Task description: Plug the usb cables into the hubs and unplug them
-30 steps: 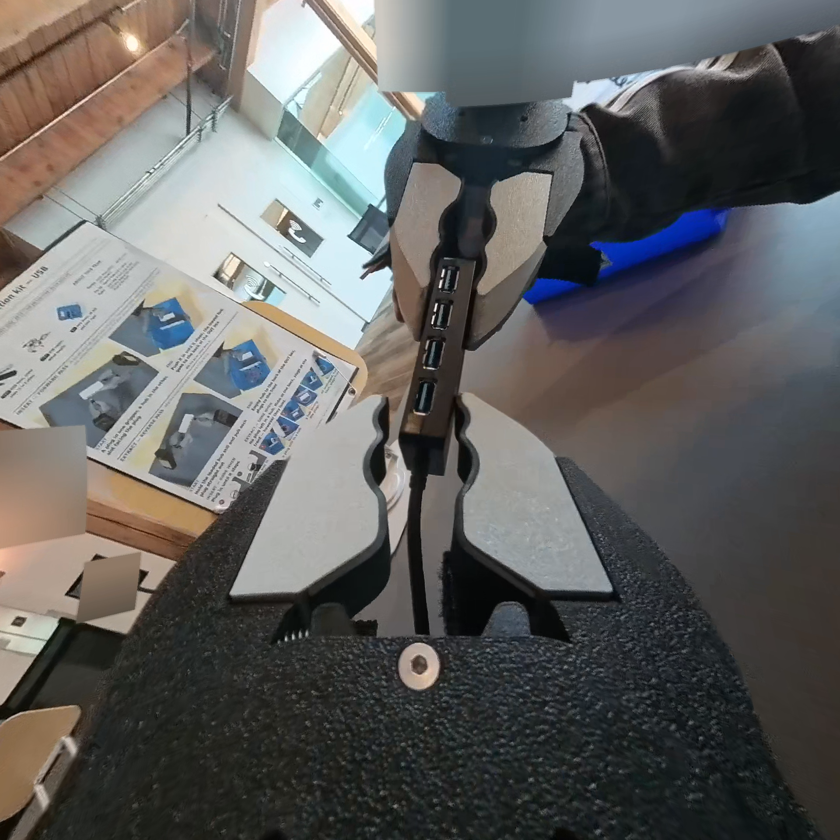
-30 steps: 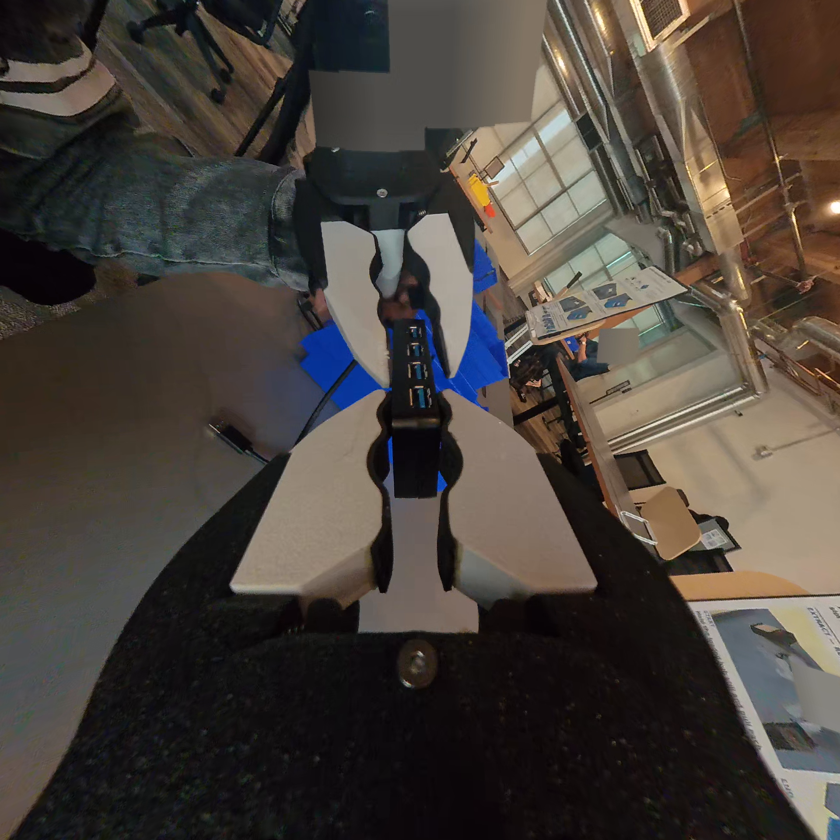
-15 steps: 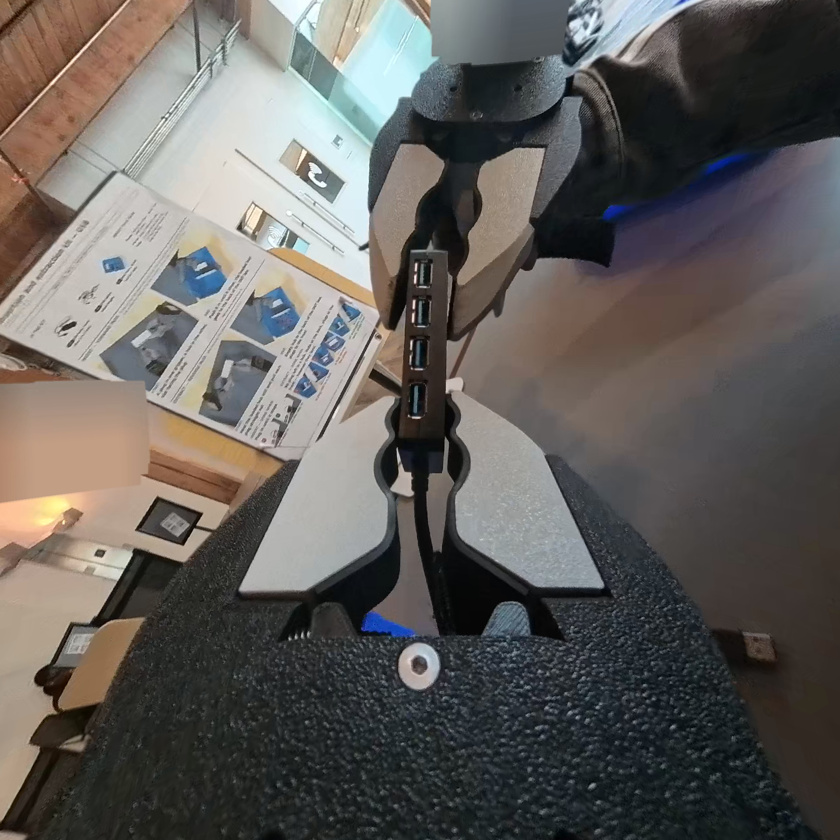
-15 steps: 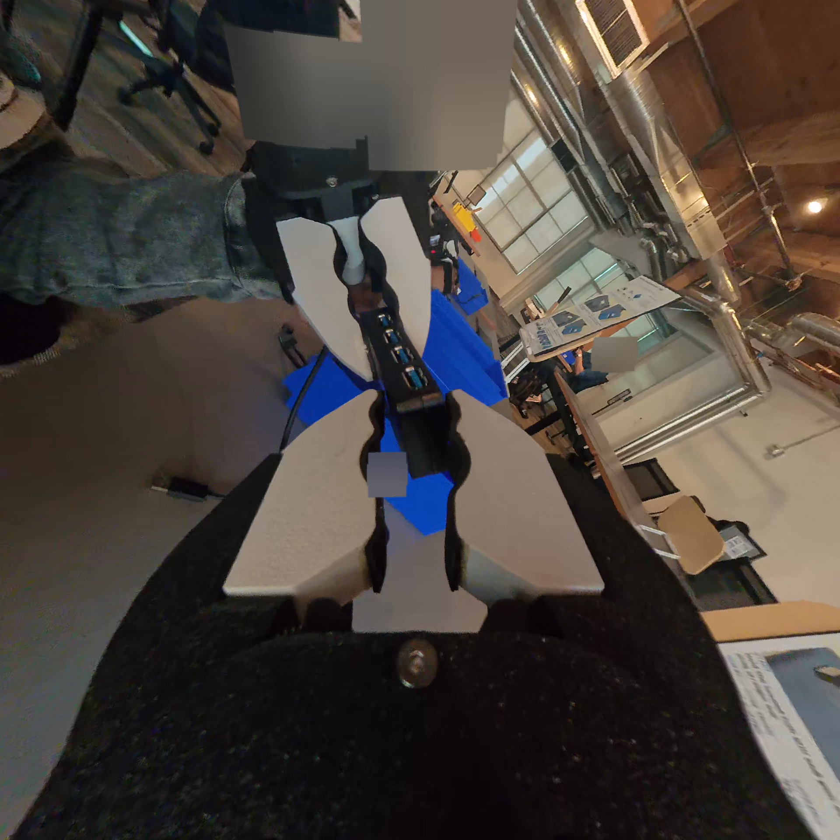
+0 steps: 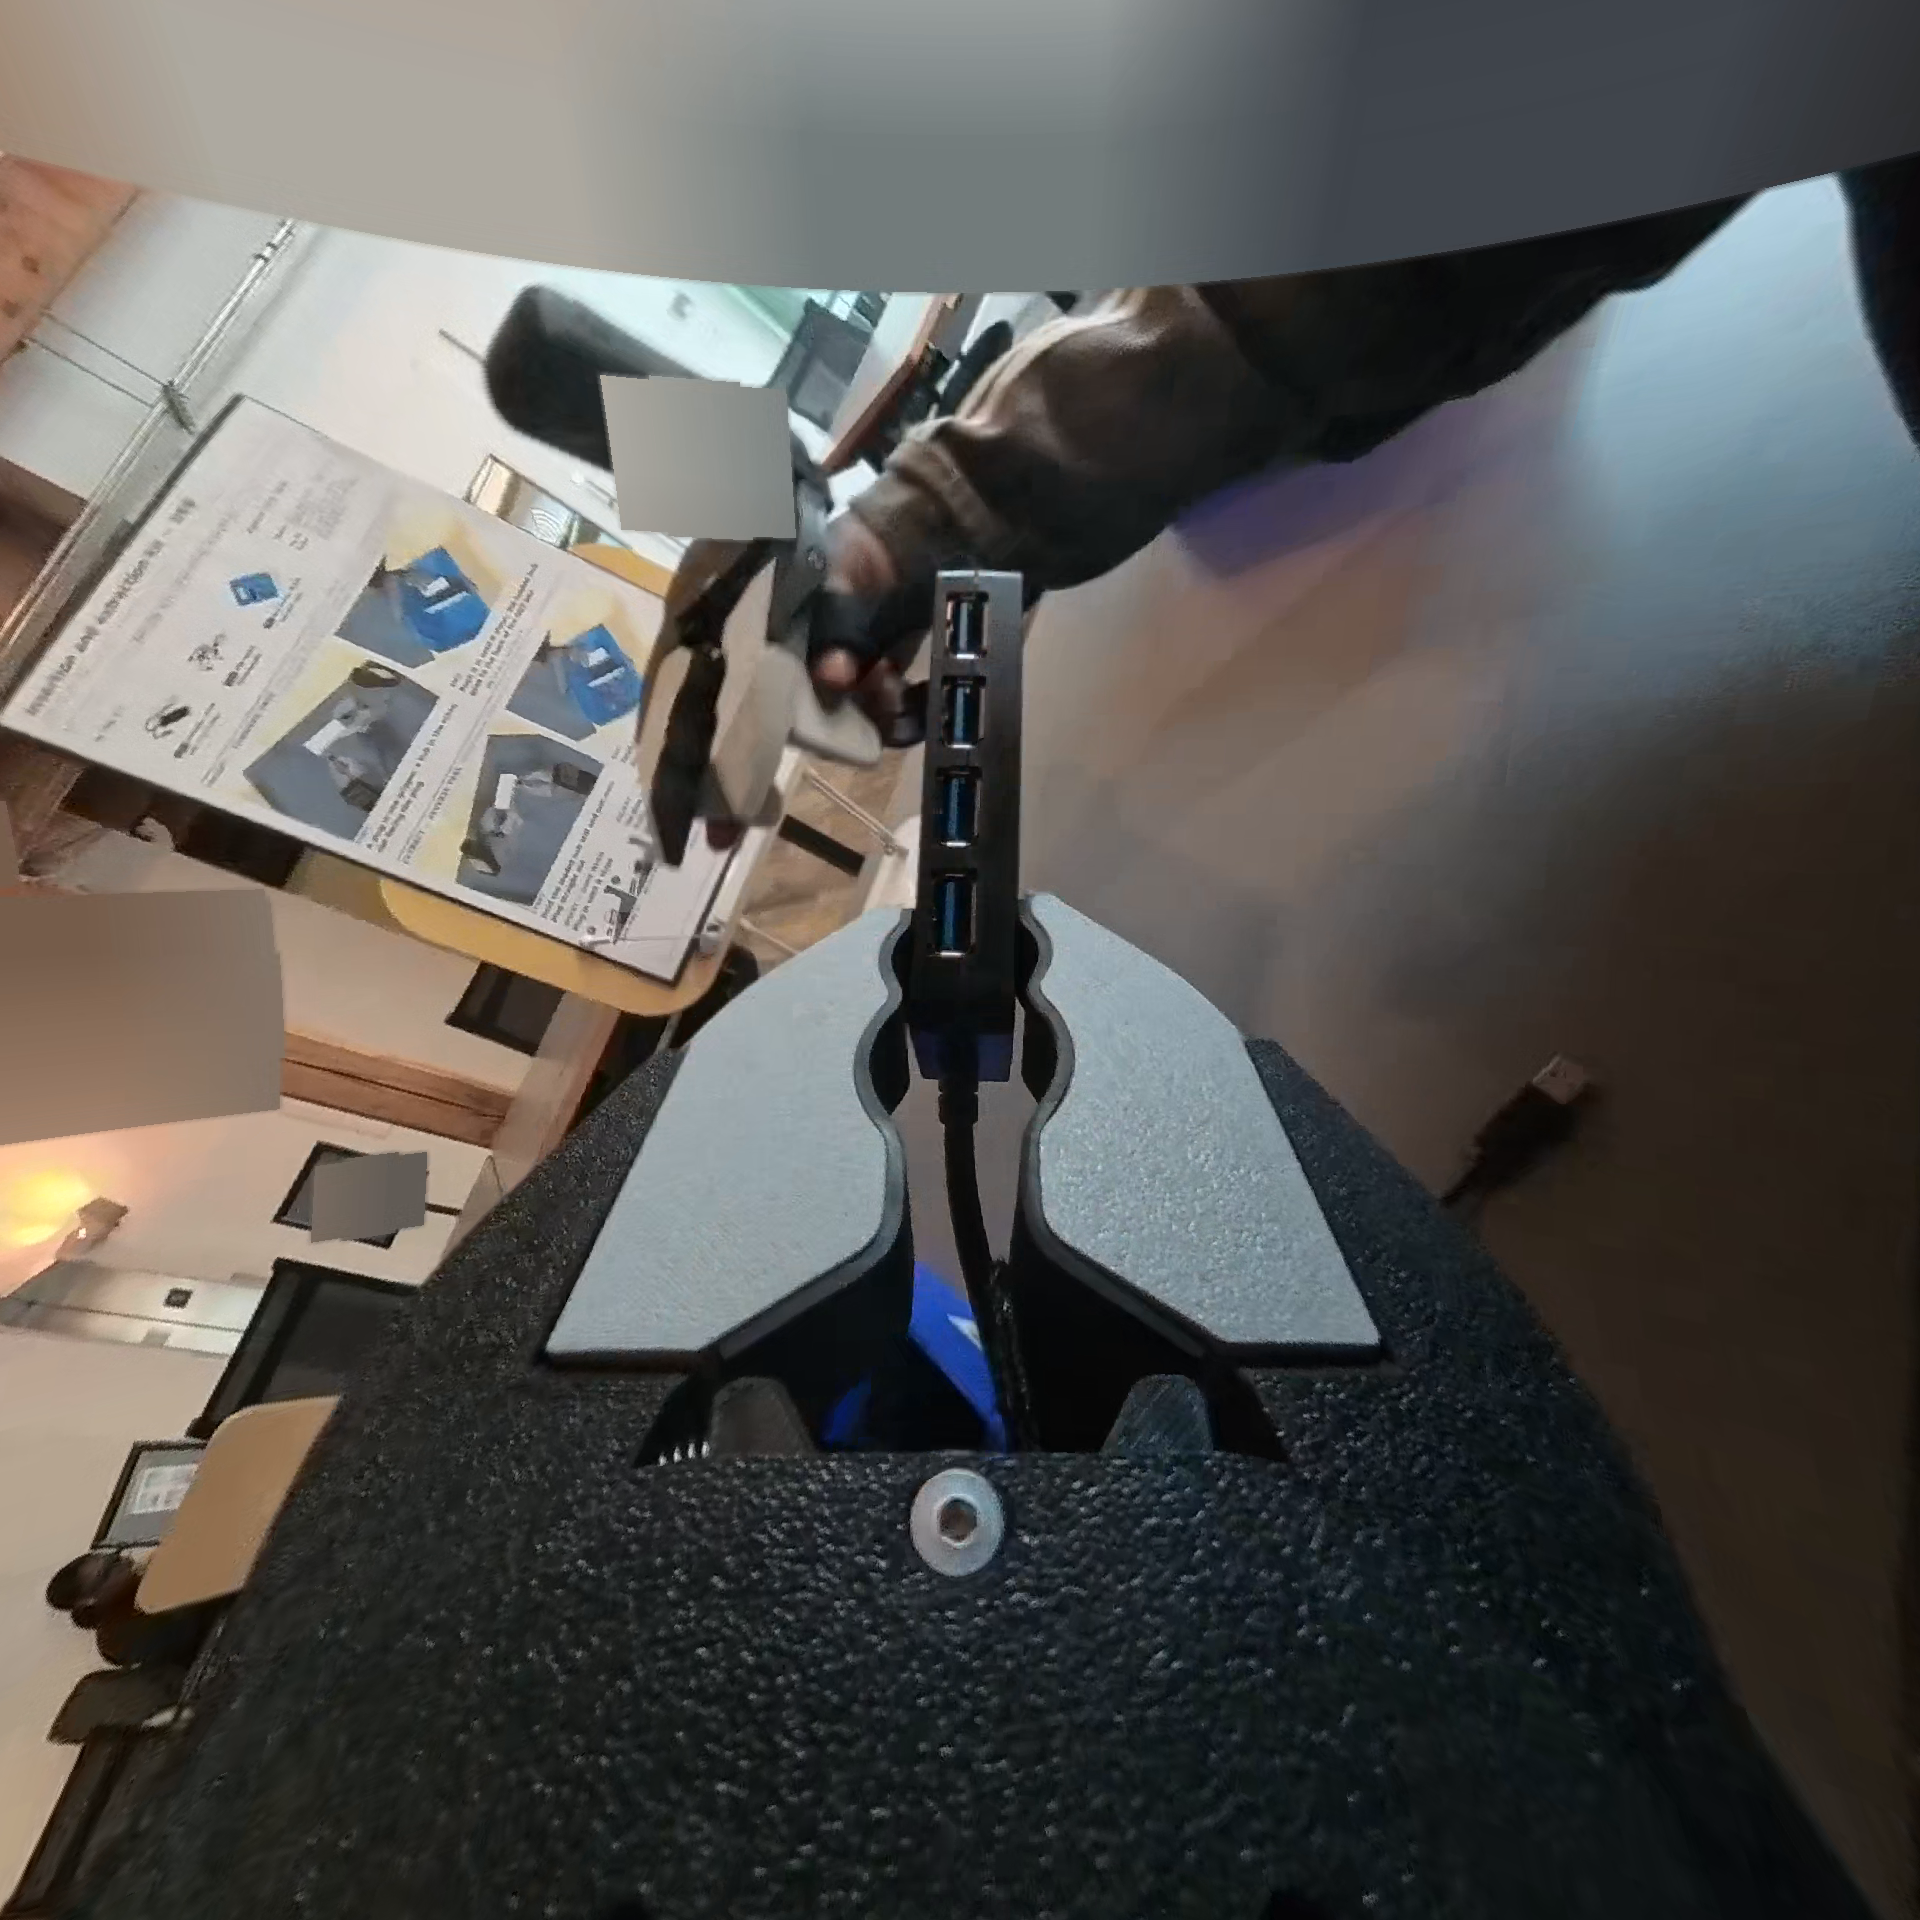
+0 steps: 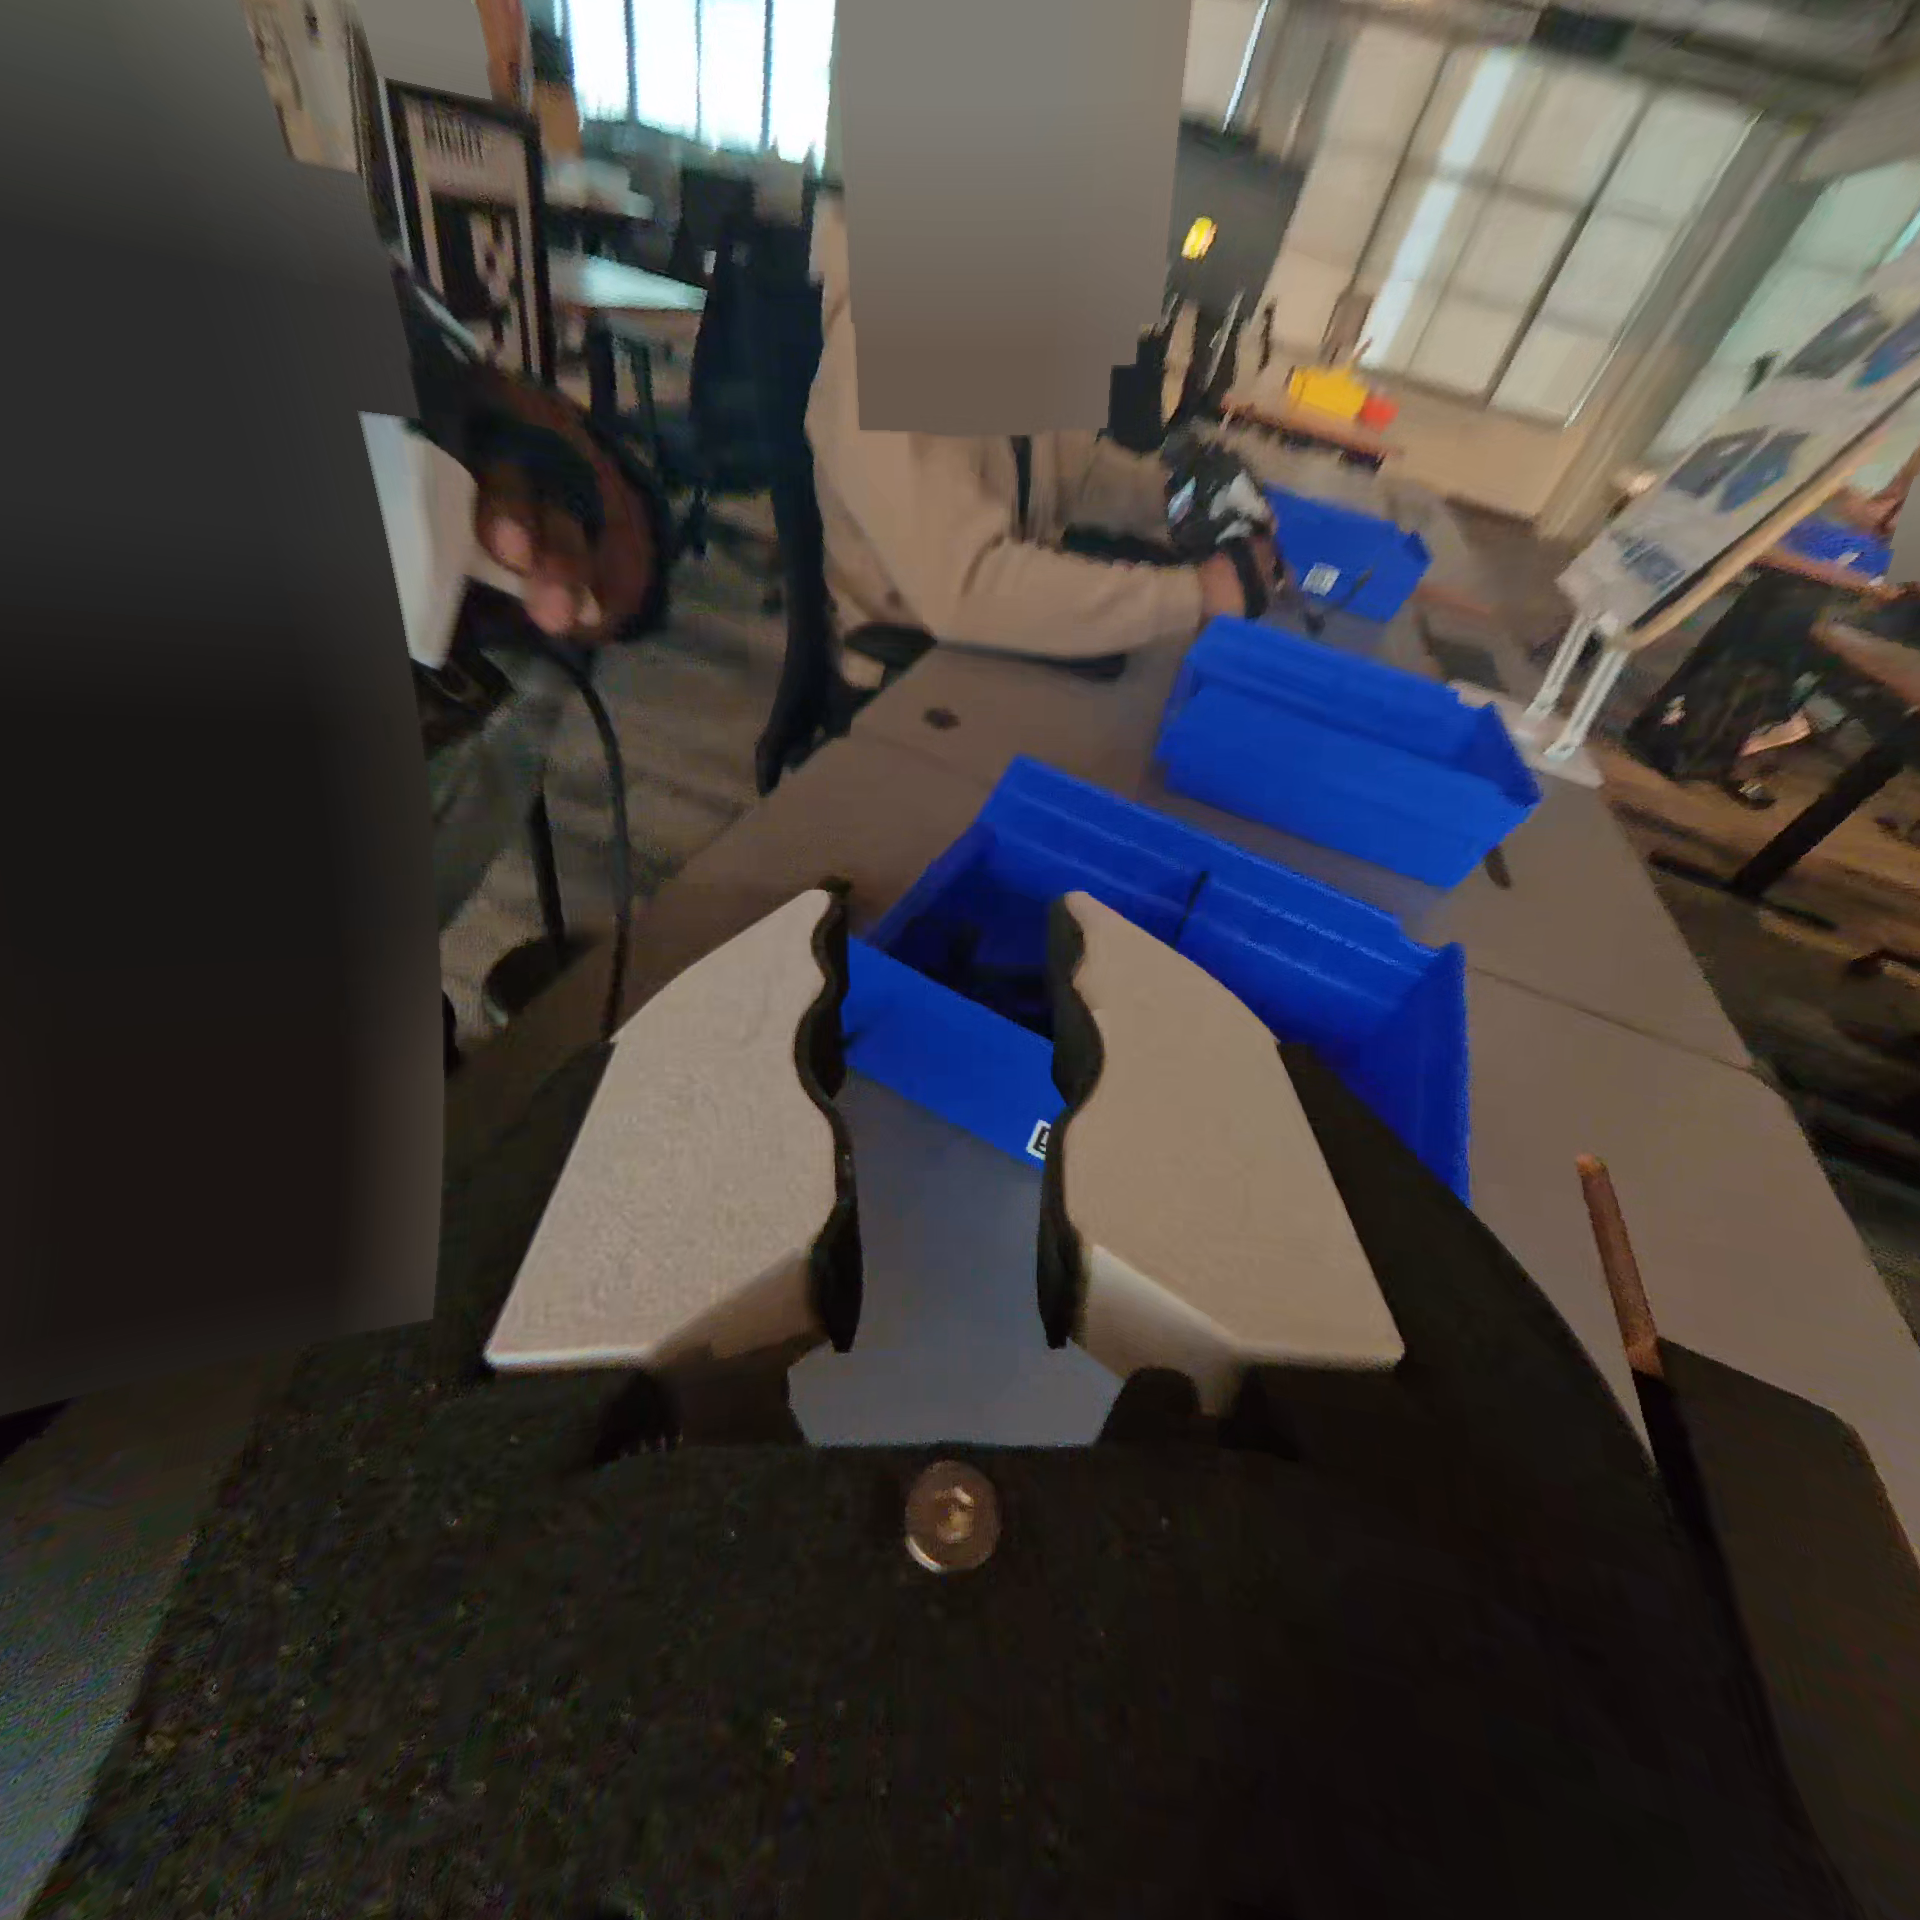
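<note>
Gripping the hub (image 5: 961,914) by its cable end, the left gripper (image 5: 961,997) presents four empty ports. Right gripper (image 6: 945,1049): apart, empty, aimed at a blue bin (image 6: 1299,977). Loose plug (image 5: 1538,1112): on the table (image 5: 1558,727), right of the hub.

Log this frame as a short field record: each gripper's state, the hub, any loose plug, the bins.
left gripper: shut on USB hub
USB hub: black, four ports facing camera, all empty, its cable running back between the fingers
right gripper: open, holding nothing, pointed toward the blue bin
loose USB plug: lying on the grey table, right of the left gripper
blue bin: nearest of several on the table
</note>
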Available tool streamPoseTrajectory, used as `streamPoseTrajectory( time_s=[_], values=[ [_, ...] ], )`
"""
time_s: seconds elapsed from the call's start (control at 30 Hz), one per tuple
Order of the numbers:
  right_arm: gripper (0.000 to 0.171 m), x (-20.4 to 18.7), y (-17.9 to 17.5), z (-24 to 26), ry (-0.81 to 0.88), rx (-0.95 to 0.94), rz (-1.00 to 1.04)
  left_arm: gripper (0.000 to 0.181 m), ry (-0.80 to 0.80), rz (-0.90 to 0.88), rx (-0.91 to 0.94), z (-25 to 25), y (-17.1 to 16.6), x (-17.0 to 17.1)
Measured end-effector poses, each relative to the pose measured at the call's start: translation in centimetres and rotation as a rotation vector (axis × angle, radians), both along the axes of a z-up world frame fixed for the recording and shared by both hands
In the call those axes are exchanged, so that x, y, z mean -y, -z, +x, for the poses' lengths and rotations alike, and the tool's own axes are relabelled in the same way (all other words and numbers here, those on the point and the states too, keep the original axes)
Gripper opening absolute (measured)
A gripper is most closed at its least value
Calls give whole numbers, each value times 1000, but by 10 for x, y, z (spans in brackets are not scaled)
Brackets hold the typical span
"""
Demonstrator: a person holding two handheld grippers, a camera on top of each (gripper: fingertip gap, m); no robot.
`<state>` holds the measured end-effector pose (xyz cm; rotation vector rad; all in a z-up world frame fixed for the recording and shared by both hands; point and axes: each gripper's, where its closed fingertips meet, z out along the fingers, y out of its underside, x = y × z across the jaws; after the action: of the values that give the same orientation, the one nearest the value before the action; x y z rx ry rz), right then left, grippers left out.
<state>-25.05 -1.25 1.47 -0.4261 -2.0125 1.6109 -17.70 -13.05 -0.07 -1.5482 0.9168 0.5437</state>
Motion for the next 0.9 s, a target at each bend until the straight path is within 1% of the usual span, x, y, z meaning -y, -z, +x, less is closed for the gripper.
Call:
streamPoseTrajectory(
  time_s=[0.13, 0.27, 0.33, 0.4, 0.43, 0.47, 0.5, 0.53, 0.57, 0.6, 0.7, 0.73, 0.8, 0.87, 0.9],
  values=[
    [20, 43, 27, -54, -76, 74, 211, 17, 17, -33, 9, -2, 6, 17],
    [22, 81, 51, -91, -145, 128, 344, 17, 75, -9, 21, -1, 5, 25],
    [21, 91, 62, -105, -134, 134, 377, 17, 103, -10, 41, -1, 5, 28],
    [25, 96, 77, -119, -111, 211, 418, 17, 117, -1, 64, -3, 4, 30],
    [28, 98, 83, -124, -101, 249, 422, 17, 86, -1, 61, -9, 5, 29],
    [32, 102, 83, -121, -118, 269, 390, 17, 30, 6, 59, -20, 5, 27],
    [34, 108, 77, -112, -155, 249, 324, 17, -10, 3, 65, -30, 8, 25],
    [37, 111, 68, -97, -203, 196, 244, 17, -28, 3, 78, -38, 9, 24],
    [43, 108, 60, -77, -245, 130, 175, 18, -34, 6, 98, -44, 11, 23],
    [47, 100, 54, -56, -264, 57, 122, 18, -30, 12, 119, -48, 12, 22],
    [45, 62, 33, -1, -187, -194, -11, 17, -3, 9, 172, -54, 16, 16],
    [42, 55, 26, 17, -152, -262, -33, 17, -7, -1, 182, -56, 19, 12],
    [42, 59, 20, 45, -98, -374, 22, 17, 0, -22, 192, -54, 23, 1],
    [45, 71, 27, 55, -28, -431, 180, 18, 20, -50, 184, -46, 26, -10],
    [45, 76, 28, 58, -7, -457, 228, 18, 24, -62, 177, -42, 27, -15]
  ],
)
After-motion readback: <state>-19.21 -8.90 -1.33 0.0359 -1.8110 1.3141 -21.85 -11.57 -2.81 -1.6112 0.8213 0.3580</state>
